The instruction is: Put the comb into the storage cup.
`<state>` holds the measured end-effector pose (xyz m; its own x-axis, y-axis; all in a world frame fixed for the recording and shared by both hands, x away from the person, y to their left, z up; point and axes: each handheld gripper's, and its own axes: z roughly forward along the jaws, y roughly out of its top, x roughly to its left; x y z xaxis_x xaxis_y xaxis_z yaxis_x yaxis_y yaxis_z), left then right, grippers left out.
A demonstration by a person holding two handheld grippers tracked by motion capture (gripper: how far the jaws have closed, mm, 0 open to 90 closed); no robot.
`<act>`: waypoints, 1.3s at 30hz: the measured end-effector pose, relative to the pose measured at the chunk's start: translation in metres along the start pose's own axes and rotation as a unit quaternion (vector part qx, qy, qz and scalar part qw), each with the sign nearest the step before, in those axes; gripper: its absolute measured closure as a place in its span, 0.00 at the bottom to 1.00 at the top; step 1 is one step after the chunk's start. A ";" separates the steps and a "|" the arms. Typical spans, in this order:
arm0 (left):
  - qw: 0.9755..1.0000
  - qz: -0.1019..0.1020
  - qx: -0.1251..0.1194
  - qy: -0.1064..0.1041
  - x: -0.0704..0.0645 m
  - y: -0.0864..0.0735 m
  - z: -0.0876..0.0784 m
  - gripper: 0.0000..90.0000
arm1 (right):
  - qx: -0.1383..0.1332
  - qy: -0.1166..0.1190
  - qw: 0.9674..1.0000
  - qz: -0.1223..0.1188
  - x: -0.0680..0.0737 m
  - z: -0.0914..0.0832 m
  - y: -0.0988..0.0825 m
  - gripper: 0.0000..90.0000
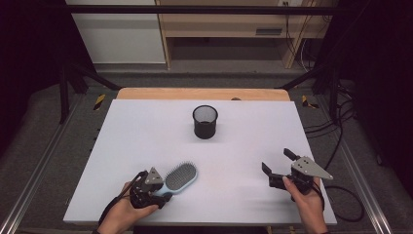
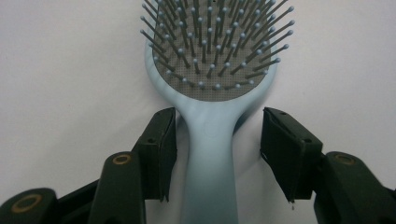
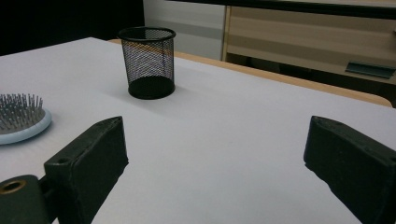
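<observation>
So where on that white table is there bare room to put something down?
Most of the white table is bare: the whole left half beyond the hairbrush, the middle strip between the hairbrush and the right hand-held gripper, and the patch right of the mesh cup. It is tight only at the near left corner, where the left hand-held gripper straddles the brush handle.

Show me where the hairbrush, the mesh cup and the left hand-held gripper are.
hairbrush (image 2: 208, 135), left gripper view, on the pale blue neck below the bristles.
mesh cup (image 1: 205, 127), high view, on its black side wall.
left hand-held gripper (image 2: 217, 154), left gripper view, midway between its fingertips, at the brush handle.
</observation>
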<state>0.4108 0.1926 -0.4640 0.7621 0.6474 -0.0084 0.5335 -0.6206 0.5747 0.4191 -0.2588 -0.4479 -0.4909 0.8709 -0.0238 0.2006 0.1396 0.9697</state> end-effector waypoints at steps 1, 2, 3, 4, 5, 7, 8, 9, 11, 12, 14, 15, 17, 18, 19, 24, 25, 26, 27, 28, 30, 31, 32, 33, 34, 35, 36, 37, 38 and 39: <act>1.000 0.000 0.000 0.000 0.000 0.000 0.000 0.53 | 0.000 0.000 1.000 0.000 0.000 0.000 0.000 0.07; 1.000 -0.001 0.000 0.005 0.000 0.000 0.000 0.55 | 0.000 0.000 1.000 0.000 0.000 0.000 0.000 0.07; 1.000 -0.002 -0.001 0.006 0.001 0.000 0.000 0.57 | 0.000 0.000 1.000 0.000 0.000 0.000 0.000 0.07; 1.000 -0.003 -0.001 0.007 0.001 -0.001 0.000 0.58 | 0.001 0.000 1.000 0.000 0.000 0.000 0.000 0.07; 1.000 -0.003 -0.001 0.007 0.001 -0.001 0.000 0.59 | 0.001 0.000 1.000 0.000 0.000 0.000 0.000 0.07; 1.000 -0.001 -0.002 0.010 0.000 -0.001 0.000 0.60 | 0.001 0.001 1.000 0.000 0.000 0.000 0.000 0.07; 1.000 0.000 -0.002 0.011 0.000 -0.001 0.000 0.60 | 0.001 0.001 1.000 0.000 0.000 0.000 0.000 0.07; 1.000 0.001 -0.002 0.012 0.000 -0.001 0.000 0.60 | 0.001 0.001 1.000 0.000 0.000 0.000 0.000 0.07; 1.000 0.004 -0.001 0.012 -0.001 -0.001 0.000 0.62 | 0.000 0.001 1.000 0.000 0.000 0.000 0.000 0.07; 1.000 0.005 -0.002 0.011 -0.001 -0.001 0.000 0.63 | 0.001 0.001 1.000 0.001 0.000 0.000 0.000 0.07; 1.000 0.009 -0.004 0.011 -0.001 -0.002 0.000 0.65 | 0.001 0.001 1.000 0.000 0.000 0.000 0.000 0.07; 1.000 0.010 -0.007 0.009 -0.002 -0.002 0.000 0.67 | 0.001 0.001 1.000 0.001 0.000 0.000 0.000 0.07; 1.000 0.013 -0.008 0.006 -0.002 -0.002 0.000 0.72 | 0.002 0.002 1.000 -0.001 0.000 0.000 0.000 0.07; 1.000 0.014 -0.007 0.005 -0.003 -0.002 0.000 0.74 | 0.002 0.002 1.000 -0.002 0.000 0.000 0.000 0.07; 1.000 0.014 -0.006 0.006 -0.003 -0.002 0.000 0.76 | 0.003 0.003 1.000 -0.002 0.000 0.000 0.000 0.07; 1.000 0.013 -0.008 0.007 -0.003 -0.002 0.000 0.77 | 0.003 0.003 1.000 -0.002 0.001 0.000 0.000 0.07; 1.000 0.015 -0.010 0.008 -0.003 -0.002 0.000 0.77 | 0.003 0.003 1.000 -0.002 0.001 0.000 0.000 0.07; 1.000 0.015 -0.011 0.008 -0.003 -0.003 0.000 0.77 | 0.003 0.003 1.000 -0.002 0.001 0.000 0.000 0.07; 1.000 0.012 -0.012 0.006 -0.003 -0.003 0.000 0.77 | 0.003 0.003 1.000 -0.002 0.001 0.000 0.000 0.07; 1.000 0.010 -0.013 0.005 -0.002 -0.003 0.000 0.77 | 0.003 0.004 1.000 -0.002 0.001 0.000 0.000 0.07; 1.000 0.009 -0.017 0.005 -0.002 -0.003 0.000 0.77 | 0.003 0.003 1.000 -0.001 0.001 0.000 0.000 0.07; 1.000 0.009 -0.017 0.005 -0.002 -0.003 0.000 0.77 | 0.002 0.003 1.000 -0.001 0.000 0.000 0.000 0.07; 1.000 0.008 -0.025 0.006 -0.002 -0.002 0.000 0.77 | 0.002 0.003 1.000 0.000 0.000 0.000 0.000 0.07; 1.000 0.008 -0.025 0.006 -0.002 -0.002 0.000 0.77 | 0.002 0.003 1.000 0.000 0.000 0.000 0.000 0.07; 1.000 0.008 -0.030 0.005 -0.002 -0.002 -0.001 0.77 | 0.002 0.003 1.000 0.001 0.000 0.000 0.000 0.07; 0.999 0.009 -0.034 0.004 -0.001 -0.002 -0.001 0.77 | 0.002 0.003 1.000 0.001 0.000 0.000 0.000 0.07; 0.999 0.009 -0.046 0.004 -0.001 0.000 -0.001 0.77 | 0.002 0.004 1.000 0.000 0.000 0.000 0.000 0.07; 0.999 0.009 -0.046 0.004 -0.001 0.000 -0.001 0.77 | 0.002 0.004 1.000 0.000 0.001 0.000 0.000 0.07; 0.998 0.008 -0.061 0.002 0.000 0.002 -0.002 0.77 | 0.002 0.004 1.000 0.000 0.001 0.000 0.000 0.07; 0.998 0.009 -0.068 0.003 0.000 0.004 -0.002 0.77 | 0.002 0.004 1.000 0.000 0.001 0.000 0.000 0.07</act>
<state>0.4120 0.1912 -0.4602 0.7688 0.6394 0.0079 0.4646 -0.5670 0.6802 0.4189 -0.2581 -0.4478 -0.4984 0.8667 -0.0217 0.2041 0.1416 0.9687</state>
